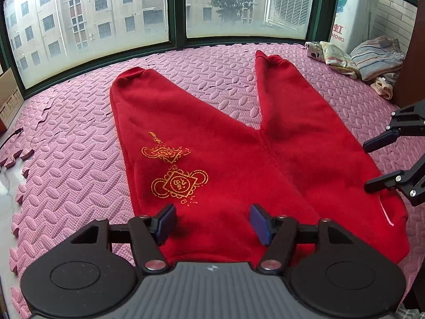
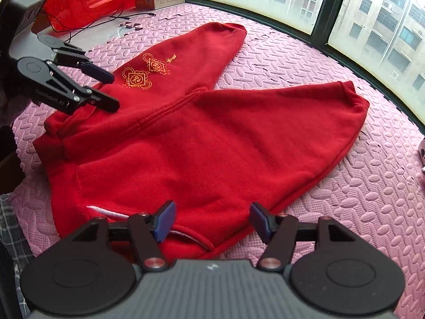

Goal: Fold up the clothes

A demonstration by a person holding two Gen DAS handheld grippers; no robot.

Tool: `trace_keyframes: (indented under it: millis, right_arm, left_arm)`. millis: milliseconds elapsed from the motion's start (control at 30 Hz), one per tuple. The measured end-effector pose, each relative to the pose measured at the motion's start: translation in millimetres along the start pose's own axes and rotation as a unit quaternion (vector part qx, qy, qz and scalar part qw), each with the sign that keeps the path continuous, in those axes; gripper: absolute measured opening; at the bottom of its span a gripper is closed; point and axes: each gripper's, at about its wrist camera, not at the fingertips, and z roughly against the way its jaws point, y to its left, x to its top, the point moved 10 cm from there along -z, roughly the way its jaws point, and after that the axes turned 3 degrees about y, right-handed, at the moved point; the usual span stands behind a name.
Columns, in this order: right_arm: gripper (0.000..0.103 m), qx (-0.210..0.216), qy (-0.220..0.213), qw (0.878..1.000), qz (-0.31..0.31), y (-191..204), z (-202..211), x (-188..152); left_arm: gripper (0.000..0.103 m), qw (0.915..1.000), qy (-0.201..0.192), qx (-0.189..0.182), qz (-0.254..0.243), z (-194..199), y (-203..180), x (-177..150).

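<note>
Red trousers (image 1: pixel 212 143) lie flat on pink foam mat (image 1: pixel 66 122), legs spread in a V toward window. Left gripper (image 1: pixel 212 222) & right gripper (image 2: pixel 212 219) both over waistband, jaws apart, holding nothing

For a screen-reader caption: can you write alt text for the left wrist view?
A pair of red fleece trousers with gold knot embroidery lies flat, legs spread in a V, on a pink embossed foam mat. The left gripper is open above the waist end; the right gripper is open at the right edge.
</note>
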Motion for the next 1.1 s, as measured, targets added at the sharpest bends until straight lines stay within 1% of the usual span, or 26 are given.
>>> trace_keyframes:
  millis: [33, 100, 167, 233, 300, 433, 533, 567, 600, 667, 767, 867, 900, 1000, 1033, 1067, 1100]
  right_arm:
    - [0.064, 0.001, -0.010, 1.000, -0.002, 3.0, 2.1, 3.7]
    - [0.071, 0.004, -0.022, 1.000, -0.006, 8.1, 3.3, 8.5]
    - [0.071, 0.013, -0.022, 1.000, -0.011, 16.6, -2.1, 6.5]
    - [0.071, 0.009, -0.014, 1.000, -0.007, 20.3, -8.7, -1.3]
    - [0.071, 0.003, -0.015, 1.000, -0.010, 19.4, -7.8, -4.6]
    - [0.071, -0.001, -0.035, 0.999, -0.018, 18.1, 5.1, 2.9]
    - [0.071, 0.000, -0.040, 0.999, -0.015, 21.5, 4.5, 9.0]
    - [0.071, -0.001, -0.039, 0.999, -0.013, 22.5, 2.2, 10.4]
    - [0.071, 0.000, -0.038, 0.999, -0.015, 22.2, -0.5, 11.0]
    - [0.071, 0.002, -0.036, 0.999, -0.019, 21.5, -5.8, 12.3]
    - [0.071, 0.008, -0.032, 0.999, -0.025, 19.0, -11.4, 12.8]
    - [0.071, 0.014, -0.028, 0.999, -0.029, 15.6, -14.5, 12.5]
    - [0.071, 0.017, -0.026, 0.999, -0.030, 14.6, -15.3, 12.7]
    - [0.071, 0.022, -0.025, 0.999, -0.033, 8.9, -16.2, 15.9]
    - [0.071, 0.022, -0.027, 0.999, -0.035, 5.1, -15.2, 18.8]
    - [0.071, 0.021, -0.030, 0.999, -0.037, 1.2, -14.1, 21.9]
    - [0.071, 0.020, -0.035, 0.998, -0.042, -4.8, -12.5, 26.4]
  left_arm:
    - [0.067, 1.0000, -0.002, 0.002, 0.002, 4.3, 0.2, -2.5]
    - [0.068, 1.0000, -0.006, 0.005, 0.004, 9.6, -0.8, -7.2]
    - [0.068, 0.9999, -0.004, 0.010, 0.006, 10.2, 0.7, -14.6]
    - [0.068, 0.9998, 0.001, 0.016, 0.011, 10.1, 3.9, -21.8]
    - [0.068, 0.9996, 0.004, 0.021, 0.020, 12.5, 8.2, -25.8]
    - [0.068, 0.9989, -0.021, 0.030, 0.030, 27.5, 12.8, -16.4]
    - [0.068, 0.9980, -0.042, 0.024, 0.040, 29.0, 16.2, 2.1]
    - [0.066, 0.9976, -0.047, 0.020, 0.047, 25.3, 18.8, 10.3]
    - [0.062, 0.9972, -0.048, 0.017, 0.056, 19.9, 22.1, 16.8]
    - [0.056, 0.9960, -0.049, 0.010, 0.074, 9.1, 28.7, 29.7]
    - [0.056, 0.9945, -0.044, 0.005, 0.095, -8.4, 39.7, 43.2]
    - [0.056, 0.9947, -0.034, 0.021, 0.094, -25.8, 51.1, 50.8]
    - [0.056, 0.9946, -0.029, 0.025, 0.097, -31.1, 55.1, 50.6]
    - [0.056, 0.9933, 0.000, 0.053, 0.103, -51.6, 75.7, 42.4]
    - [0.057, 0.9927, 0.004, 0.052, 0.109, -53.8, 80.9, 40.2]
    - [0.057, 0.9919, 0.002, 0.044, 0.119, -52.3, 83.7, 40.2]
    - [0.056, 0.9910, 0.002, 0.048, 0.125, -50.0, 86.4, 41.8]
